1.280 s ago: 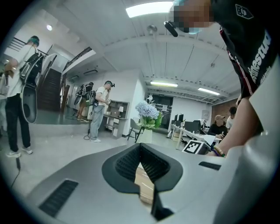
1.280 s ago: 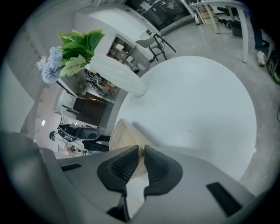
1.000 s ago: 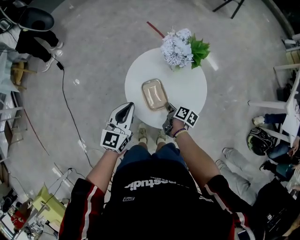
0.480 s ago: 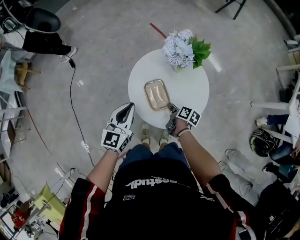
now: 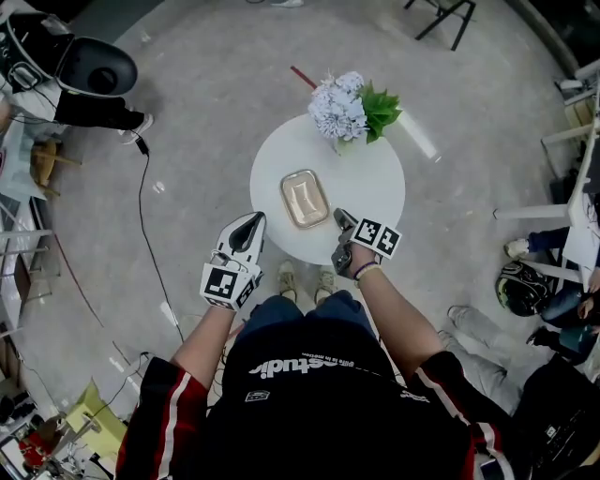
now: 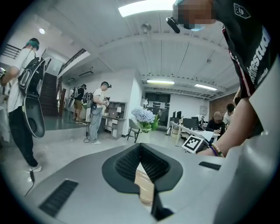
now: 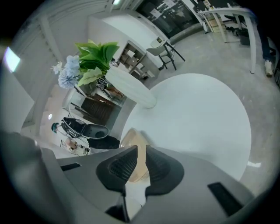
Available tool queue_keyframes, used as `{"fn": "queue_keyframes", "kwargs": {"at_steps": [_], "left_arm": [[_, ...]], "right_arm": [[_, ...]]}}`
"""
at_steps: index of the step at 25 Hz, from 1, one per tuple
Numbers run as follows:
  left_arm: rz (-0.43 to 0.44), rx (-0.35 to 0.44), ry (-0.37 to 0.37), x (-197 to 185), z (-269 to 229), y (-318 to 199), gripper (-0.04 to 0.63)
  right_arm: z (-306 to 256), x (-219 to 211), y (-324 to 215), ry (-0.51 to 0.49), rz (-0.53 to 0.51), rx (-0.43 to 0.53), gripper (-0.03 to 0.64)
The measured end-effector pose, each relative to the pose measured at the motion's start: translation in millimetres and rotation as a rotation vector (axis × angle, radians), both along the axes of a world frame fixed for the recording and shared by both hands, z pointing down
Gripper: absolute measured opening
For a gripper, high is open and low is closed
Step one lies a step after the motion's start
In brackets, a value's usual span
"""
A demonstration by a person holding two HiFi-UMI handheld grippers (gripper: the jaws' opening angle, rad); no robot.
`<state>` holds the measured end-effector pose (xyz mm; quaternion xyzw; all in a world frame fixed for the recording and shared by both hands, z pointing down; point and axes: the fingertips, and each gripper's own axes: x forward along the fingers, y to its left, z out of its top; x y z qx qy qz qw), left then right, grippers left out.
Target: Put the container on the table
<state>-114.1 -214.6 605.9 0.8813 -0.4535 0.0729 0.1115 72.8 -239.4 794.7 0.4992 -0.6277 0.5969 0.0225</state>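
A shallow beige container [image 5: 305, 198] lies flat on the round white table [image 5: 375, 192], left of its middle. My right gripper [image 5: 339, 218] is at the container's near right corner. In the right gripper view its jaws stand a thin gap apart, shut on the container [image 7: 131, 139], whose beige rim fills the gap. My left gripper [image 5: 249, 228] hangs off the table's near left edge, shut and empty. Past the left gripper's closed tips [image 6: 140, 145] a strip of the container [image 6: 145, 186] shows.
A vase of pale blue flowers [image 5: 352, 103] with green leaves stands at the table's far edge. A black cable [image 5: 141, 206] runs over the grey floor at the left. People sit at the right [image 5: 553, 309], and chairs [image 5: 441, 19] stand beyond the table.
The head view has shifted a little. The container stays in the same place on the table, the right gripper stays at its corner, and the left gripper holds its place.
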Motion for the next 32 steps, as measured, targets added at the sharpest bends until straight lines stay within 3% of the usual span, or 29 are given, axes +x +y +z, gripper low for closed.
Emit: {"fn": "queue_keyframes", "kwargs": {"at_steps": [9, 15, 32], "left_arm": [[0.017, 0.02, -0.012, 10.0, -15.7, 12.3, 0.022], [0.043, 0.044, 0.006, 18.5, -39.3, 13.2, 0.023], [0.081, 0.152, 0.065, 40.2, -159.0, 8.1, 0.023]], "right_arm": [[-47.2, -7.1, -5.4, 0.096, -0.117, 0.176, 0.064], [-97.7, -16.6, -5.4, 0.195, -0.228, 0.355, 0.064], [-307.2, -20.1, 30.9, 0.439, -0.372, 0.919, 0.061]]}}
